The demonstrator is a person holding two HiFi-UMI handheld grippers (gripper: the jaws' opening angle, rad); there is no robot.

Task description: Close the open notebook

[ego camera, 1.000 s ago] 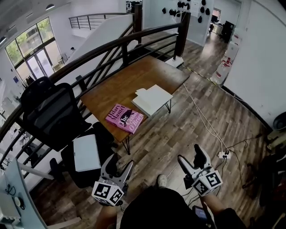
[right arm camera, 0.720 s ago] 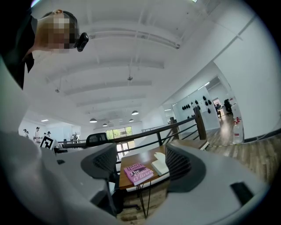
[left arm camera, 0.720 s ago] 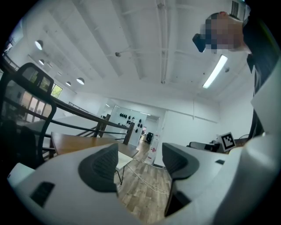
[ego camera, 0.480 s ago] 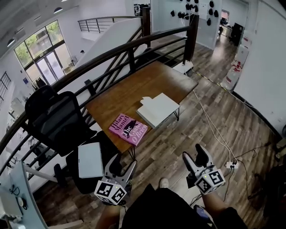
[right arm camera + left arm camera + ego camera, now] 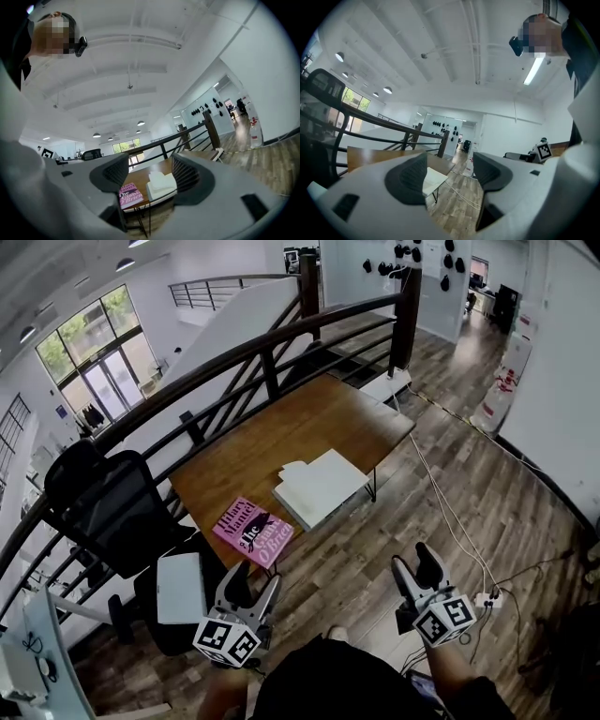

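The white open notebook (image 5: 321, 486) lies pages-up on the brown wooden table (image 5: 281, 418), at the edge nearest you. Its near corner is close to the rim, and a pink paperback book (image 5: 251, 532) lies near it on your left. That placement helps you: the cover can probably be reached from the floor side without leaning across the tabletop.

You are well apart from the table, and both tools are held low in front of you and pointing level, a carrying posture rather than a working one. The left gripper (image 5: 253, 579) has its jaws standing wide with only floor and the distant table between them. The right gripper (image 5: 412, 559) has just been narrowing its jaws, though they remain plainly apart, and nothing is between them either (its own view frames the notebook and the pink book between the pads, but far off).

The approach is the step in hand, and the closing has not begun. Holding both tools level suits sliding a jaw under a cover edge once you arrive. A partly narrowed right gripper would fit a thin cover better than a fully spread one.

The black mesh office chair (image 5: 103, 502), with a white flat slab (image 5: 180, 587) on its seat, stands just beside your left gripper, so mind it as you pass.
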